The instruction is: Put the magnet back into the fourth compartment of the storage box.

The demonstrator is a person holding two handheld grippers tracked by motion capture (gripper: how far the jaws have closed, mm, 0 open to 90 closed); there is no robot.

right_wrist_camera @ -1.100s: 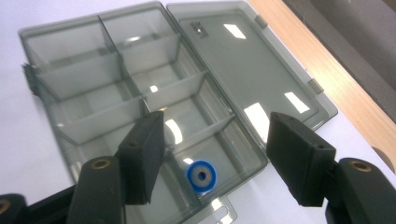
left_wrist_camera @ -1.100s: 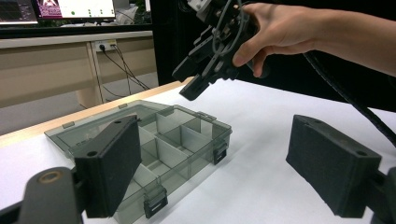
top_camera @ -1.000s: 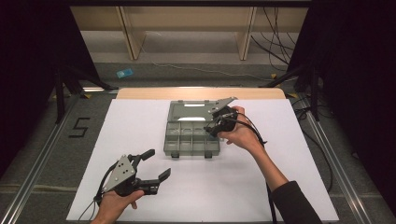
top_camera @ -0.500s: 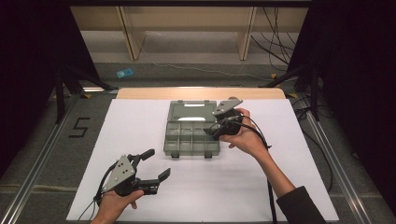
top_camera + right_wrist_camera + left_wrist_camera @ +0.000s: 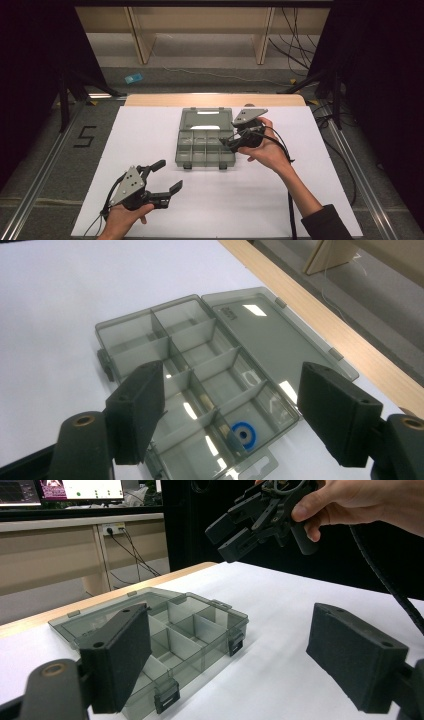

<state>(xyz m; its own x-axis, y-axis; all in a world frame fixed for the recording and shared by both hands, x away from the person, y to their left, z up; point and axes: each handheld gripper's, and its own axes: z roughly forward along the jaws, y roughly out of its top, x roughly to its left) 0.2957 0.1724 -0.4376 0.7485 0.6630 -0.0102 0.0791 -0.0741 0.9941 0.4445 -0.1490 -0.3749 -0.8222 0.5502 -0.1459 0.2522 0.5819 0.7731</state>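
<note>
A grey see-through compartment box (image 5: 205,137) lies open near the middle of the white table (image 5: 310,200), its lid flat toward the far edge. The right gripper (image 5: 233,142) hovers just beside the box's right end, above it — its jaws have just been opening and stand spread with nothing between them. Beneath them, in the right gripper view, a small blue ring (image 5: 244,433) sits in a corner compartment by the lid hinge. The left gripper (image 5: 166,176) is held well apart at the near left, jaws spread wide and empty.
</note>
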